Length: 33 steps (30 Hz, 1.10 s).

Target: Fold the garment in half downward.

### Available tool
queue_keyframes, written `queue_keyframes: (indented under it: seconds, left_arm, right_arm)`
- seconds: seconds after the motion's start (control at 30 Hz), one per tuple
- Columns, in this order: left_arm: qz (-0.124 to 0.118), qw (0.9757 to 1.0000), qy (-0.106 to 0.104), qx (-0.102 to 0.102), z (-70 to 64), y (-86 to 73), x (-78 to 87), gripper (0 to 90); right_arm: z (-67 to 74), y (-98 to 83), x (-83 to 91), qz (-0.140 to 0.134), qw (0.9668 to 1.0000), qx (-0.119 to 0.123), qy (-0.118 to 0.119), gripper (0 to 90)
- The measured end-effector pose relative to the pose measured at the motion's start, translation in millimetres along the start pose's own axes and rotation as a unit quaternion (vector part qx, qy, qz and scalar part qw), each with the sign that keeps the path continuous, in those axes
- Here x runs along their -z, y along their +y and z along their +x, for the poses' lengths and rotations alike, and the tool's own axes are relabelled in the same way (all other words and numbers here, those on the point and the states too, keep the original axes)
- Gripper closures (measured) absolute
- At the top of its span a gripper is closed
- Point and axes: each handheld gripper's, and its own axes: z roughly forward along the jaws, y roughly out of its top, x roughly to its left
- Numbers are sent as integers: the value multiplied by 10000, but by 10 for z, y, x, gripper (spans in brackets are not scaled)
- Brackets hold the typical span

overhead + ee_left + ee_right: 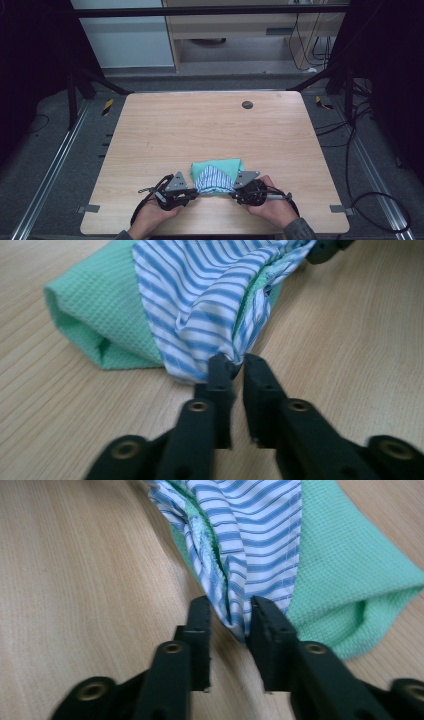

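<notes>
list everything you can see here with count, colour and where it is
cloth: one, folded, green waffle weave with a blue and white striped side on top, near edge of the table between the two grippers
table: one, light wood, centre of the high view
grommet: one, dark round, far side of the table top
cables: several, black, floor to the right of the table
left gripper: one, black, jaws slightly apart at the cloth's striped corner
right gripper: one, black, jaws apart with the striped edge between them
hands: two, at the near table edge, one holding each gripper
</notes>
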Motion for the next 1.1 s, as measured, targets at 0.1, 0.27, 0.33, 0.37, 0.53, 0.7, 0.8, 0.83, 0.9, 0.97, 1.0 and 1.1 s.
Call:
queue_keyframes:
  seconds: [0.1,0.27,0.33,0.37,0.53,0.7,0.8,0.83,0.9,0.97,1.0,1.1]
  left_arm:
    - [-157,9998,20,156,17,-51,111,724]
    - [-230,9993,212,219,59,-78,176,619]
    - [-257,9986,356,287,92,-91,192,527]
    - [-254,9982,428,322,109,-98,198,480]
    - [-215,9961,721,464,185,-133,213,280]
    - [-154,9941,871,632,251,-154,205,187]
    - [-107,9922,983,755,304,-176,193,136]
    - [-99,9910,1040,843,338,-192,193,90]
    - [-102,9903,1066,885,363,-202,197,71]
    - [-96,9897,1089,923,408,-211,195,65]
    - [-78,9893,1093,966,436,-208,195,61]
    - [-76,9874,1166,1063,531,-191,185,58]
  right_arm:
    - [4,-62,106,-90,9999,-137,-48,597]
    - [-34,-141,185,-129,9994,-284,-149,527]
    - [-64,-186,207,-101,9989,-384,-240,486]
    - [-80,-211,215,-95,9987,-427,-262,466]
    - [-201,-364,278,-45,9950,-754,-656,301]
    - [-304,-440,300,-17,9901,-1095,-874,205]
    - [-395,-479,300,15,9856,-1376,-986,144]
    - [-446,-500,294,-1,9830,-1514,-1037,113]
    - [-464,-509,291,-10,9824,-1541,-1055,105]
    - [-521,-529,281,-60,9800,-1668,-1083,83]
    - [-548,-535,274,-70,9781,-1771,-1094,77]
    - [-646,-547,245,-134,9739,-1982,-1094,59]
